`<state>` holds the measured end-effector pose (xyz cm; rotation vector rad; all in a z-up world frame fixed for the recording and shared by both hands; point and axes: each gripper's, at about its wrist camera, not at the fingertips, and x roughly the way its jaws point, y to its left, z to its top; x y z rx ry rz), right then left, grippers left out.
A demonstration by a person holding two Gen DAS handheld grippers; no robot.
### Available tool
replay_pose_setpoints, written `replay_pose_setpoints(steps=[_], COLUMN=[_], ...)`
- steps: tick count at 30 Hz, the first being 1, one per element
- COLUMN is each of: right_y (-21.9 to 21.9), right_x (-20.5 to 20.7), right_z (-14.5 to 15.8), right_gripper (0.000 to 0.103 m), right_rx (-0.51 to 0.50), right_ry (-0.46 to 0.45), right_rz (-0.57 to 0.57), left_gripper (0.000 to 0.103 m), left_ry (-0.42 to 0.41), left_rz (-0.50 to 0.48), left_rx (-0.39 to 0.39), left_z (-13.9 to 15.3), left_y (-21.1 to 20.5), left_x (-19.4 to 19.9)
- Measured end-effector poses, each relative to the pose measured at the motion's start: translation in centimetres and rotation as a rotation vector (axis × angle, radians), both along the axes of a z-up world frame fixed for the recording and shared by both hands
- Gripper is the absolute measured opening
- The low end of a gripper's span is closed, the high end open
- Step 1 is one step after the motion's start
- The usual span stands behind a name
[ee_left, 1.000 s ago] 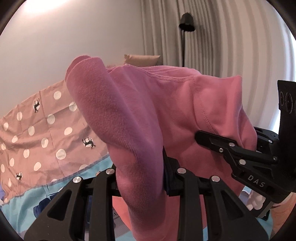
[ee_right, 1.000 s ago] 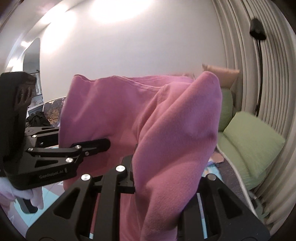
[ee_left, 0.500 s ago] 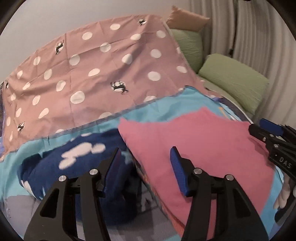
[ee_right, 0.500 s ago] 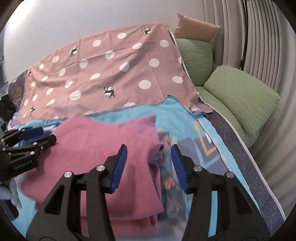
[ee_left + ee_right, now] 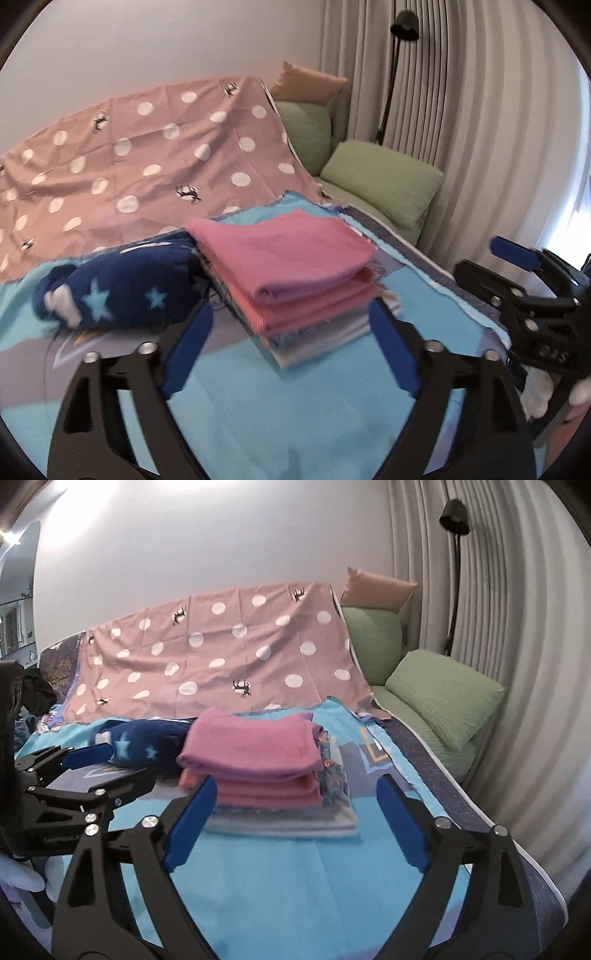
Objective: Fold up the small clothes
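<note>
A folded pink garment (image 5: 280, 251) lies on top of a stack of folded clothes (image 5: 325, 332) on the blue bed sheet; it also shows in the right wrist view (image 5: 251, 746). My left gripper (image 5: 291, 347) is open and empty, just in front of the stack. My right gripper (image 5: 295, 823) is open and empty, also in front of the stack (image 5: 280, 812). Each gripper shows in the other's view: the right one (image 5: 517, 273) at the right edge, the left one (image 5: 92, 771) at the left.
A navy star-patterned garment (image 5: 122, 284) lies bunched left of the stack. A dusty-pink polka-dot sheet (image 5: 140, 162) drapes behind. Green pillows (image 5: 384, 181) and a tan cushion (image 5: 306, 81) sit at the right by the curtains and a floor lamp (image 5: 402, 26).
Both grippers held the pink garment up a second ago. They laid it on the stack, opened and drew back from it.
</note>
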<state>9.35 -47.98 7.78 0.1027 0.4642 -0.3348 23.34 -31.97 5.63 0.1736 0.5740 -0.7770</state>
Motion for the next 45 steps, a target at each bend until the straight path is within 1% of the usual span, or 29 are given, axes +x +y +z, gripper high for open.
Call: replay_pose_setpoints(steps=[1,3,6,9,12,16,19,23,26,31,35,45], right_y=[0.7,1.5,2.9,4.1,5.1,6.3,7.0,7.6,7.8,8.6,9.3,9.5], right_x=[-1.8,-4.2,-7.6,-10.0,-12.6,-15.6,-16.8,-18.2,-18.9,-19.4,-19.1,-17.8], right_z=[0.5,1.2,2.0,2.1,1.8,1.5,1.3,0.5,-0.1,-0.4,-0.5,-2.0], right_gripper=[0.092,0.093,0.095,0.096,0.096,0.098,0.1,0.1,0.1,0.1,0.1,0.1], right_rx=[0.016,0.043,0.052,0.066,0.114,0.149,0.16,0.167,0.191,0.2,0.19,0.225], right_ry=[-0.011,-0.037,-0.058,-0.044,-0.031,-0.026,-0.008,0.027,0.044,0.056,0.065,0.105], right_rz=[0.012,0.023,0.017,0.009,0.011,-0.001,-0.007,-0.016,-0.021,-0.01,0.0,0.009], left_gripper=[0.09,0.092,0.093,0.101,0.102,0.102,0.102,0.102,0.102,0.102,0.102,0.102], left_ry=[-0.006,-0.006,-0.025,-0.074,-0.133,-0.189,-0.183,-0.092,-0.065,-0.071,-0.077,-0.065], left_rz=[0.002,-0.001,-0.007,0.029,0.049,0.09,0.129,0.1,0.111,0.109,0.117,0.122], left_rx=[-0.01,-0.018,-0.033,-0.034,-0.025,-0.013,-0.001,-0.013,0.001,0.014,0.012,0.039], left_z=[0.3,0.8,1.8,2.6,3.5,4.6,4.6,3.9,3.4,3.1,3.1,2.1], left_y=[0.7,1.9,3.7,5.3,6.6,8.1,9.1,10.3,11.1,11.9,12.2,12.4], left_x=[-1.3,-3.5,-7.2,-10.5,-13.8,-17.4,-19.4,-20.8,-21.8,-23.0,-23.6,-23.3])
